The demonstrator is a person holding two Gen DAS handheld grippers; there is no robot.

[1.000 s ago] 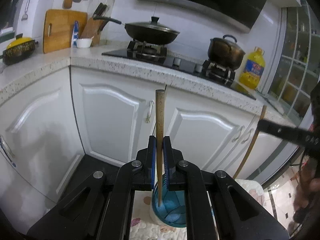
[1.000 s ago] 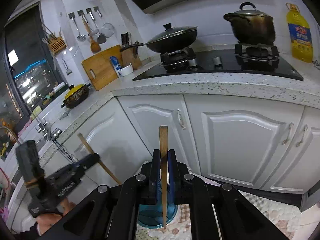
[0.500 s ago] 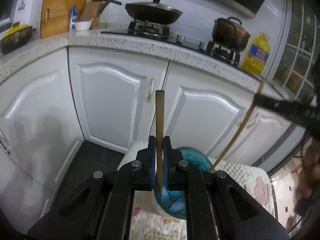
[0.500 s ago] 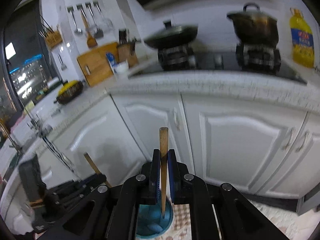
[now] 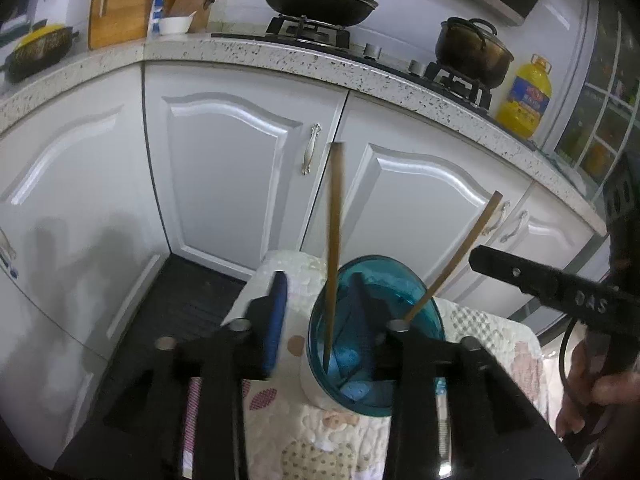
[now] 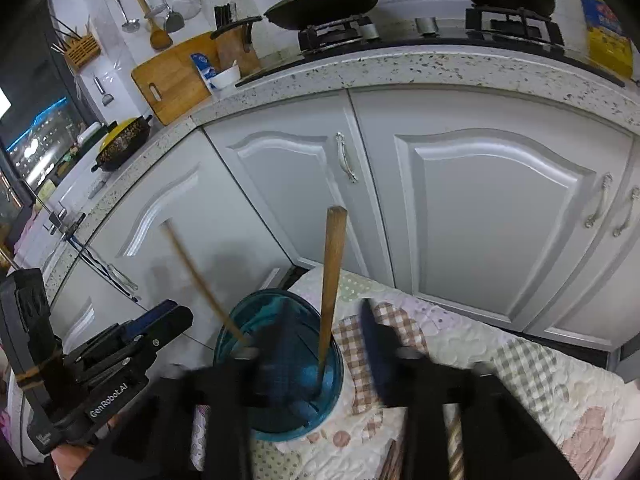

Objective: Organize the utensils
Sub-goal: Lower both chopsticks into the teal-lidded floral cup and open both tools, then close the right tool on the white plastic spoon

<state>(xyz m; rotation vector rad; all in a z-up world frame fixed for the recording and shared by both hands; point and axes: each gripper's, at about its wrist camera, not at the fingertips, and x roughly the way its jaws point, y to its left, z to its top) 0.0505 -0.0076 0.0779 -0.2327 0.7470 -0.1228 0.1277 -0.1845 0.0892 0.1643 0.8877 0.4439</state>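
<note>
Both chopsticks standing in the teal holder (image 5: 376, 336) on the quilted cloth (image 6: 520, 360). Left gripper (image 5: 320, 320) has just been opening; jaws now wide, its chopstick (image 5: 334, 240) loose between them, no pad touching, tip down inside the holder. Right gripper (image 6: 328, 344) likewise just opening — its chopstick (image 6: 332, 280) stands free between the spread jaws, lower end in the holder.

Step in hand: release and clear. To do it well, I judge: lift both grippers straight up along the sticks, no sideways drift — a nudged pad could tip a stick out or shove the holder.
</note>
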